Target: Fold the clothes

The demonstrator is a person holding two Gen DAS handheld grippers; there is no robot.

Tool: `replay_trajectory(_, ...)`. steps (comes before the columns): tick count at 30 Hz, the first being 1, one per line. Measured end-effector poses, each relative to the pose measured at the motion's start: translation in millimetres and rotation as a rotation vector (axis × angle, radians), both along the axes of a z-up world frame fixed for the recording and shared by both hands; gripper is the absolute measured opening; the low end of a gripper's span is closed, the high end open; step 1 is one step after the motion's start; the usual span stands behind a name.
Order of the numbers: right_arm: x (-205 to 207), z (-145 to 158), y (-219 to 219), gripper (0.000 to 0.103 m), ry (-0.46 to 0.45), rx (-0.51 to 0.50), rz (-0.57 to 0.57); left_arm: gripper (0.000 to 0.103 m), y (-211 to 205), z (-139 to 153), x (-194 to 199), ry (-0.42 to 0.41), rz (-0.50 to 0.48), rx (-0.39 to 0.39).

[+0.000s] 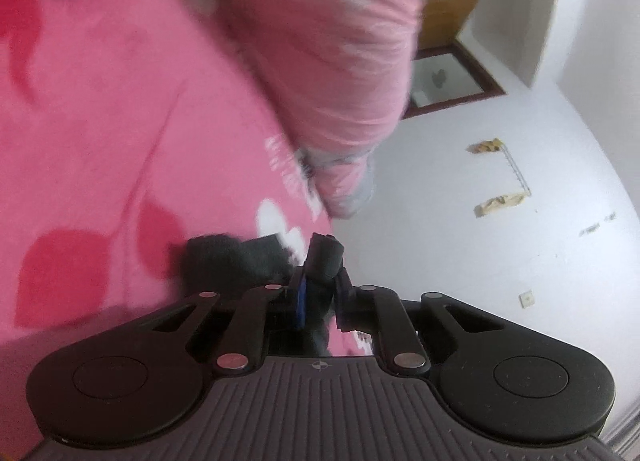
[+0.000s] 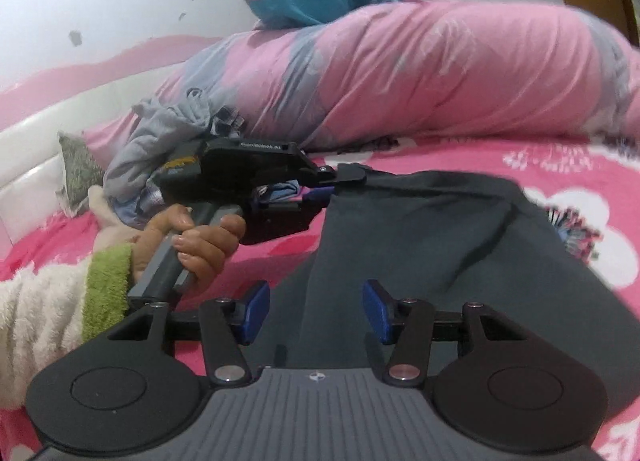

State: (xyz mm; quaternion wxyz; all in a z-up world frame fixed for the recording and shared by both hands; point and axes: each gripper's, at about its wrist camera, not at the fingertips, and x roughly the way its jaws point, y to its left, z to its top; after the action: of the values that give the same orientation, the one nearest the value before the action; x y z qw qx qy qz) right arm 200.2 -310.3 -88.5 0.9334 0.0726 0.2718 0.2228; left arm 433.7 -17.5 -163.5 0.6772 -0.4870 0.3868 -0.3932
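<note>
Left claw (image 2: 344,177) clamped on dark garment (image 2: 460,245)

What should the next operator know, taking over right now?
Left gripper: shut on a corner of the dark garment.
Right gripper: open, empty, over the garment's near end.
Garment lies mostly flat on the pink bedsheet, below the rolled pink duvet.
Done: corner pinched.
Left: no fold visible yet; grip with the right, fold it.
A grey clothes pile waits behind.
</note>
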Motion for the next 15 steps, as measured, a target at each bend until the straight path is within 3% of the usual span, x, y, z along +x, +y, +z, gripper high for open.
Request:
replay_trajectory(3,4.6,-12.7,-12.1,0.054,0.045,0.048,-0.028,0.016,2.0,-19.9,5.7,0.087,0.002,0.005)
replay_trajectory(4,5.0,-16.0,-16.6,0.054,0.055,0.066,-0.035,0.025,4.5,-18.6,5.0,0.083,0.012,-0.007)
replay_trajectory(5,5.4,-19.1,-21.4,0.054,0.064,0.088,-0.04,0.043,7.2,-15.9,3.8,0.074,0.022,-0.021)
replay_trajectory(6,5.3,-21.9,-26.1,0.054,0.072,0.11,-0.047,0.052,10.5,-9.5,2.0,0.051,0.046,-0.027)
replay_trajectory(7,5.0,-23.5,-31.1,0.054,0.077,0.135,-0.054,0.068,15.5,-0.6,-3.3,0.015,0.084,-0.013)
replay_trajectory(8,4.6,-24.5,-36.6,0.054,0.078,0.164,-0.064,0.077,20.8,8.6,-9.2,-0.022,0.126,0.003)
replay_trajectory(12,1.7,-24.2,-60.8,0.054,0.058,0.267,-0.136,0.079,36.2,50.7,-40.6,-0.169,0.267,0.09)
replay_trajectory(15,-0.1,-15.7,-76.8,0.044,0.029,0.277,-0.218,0.077,17.8,90.2,-81.6,-0.389,0.23,0.268)
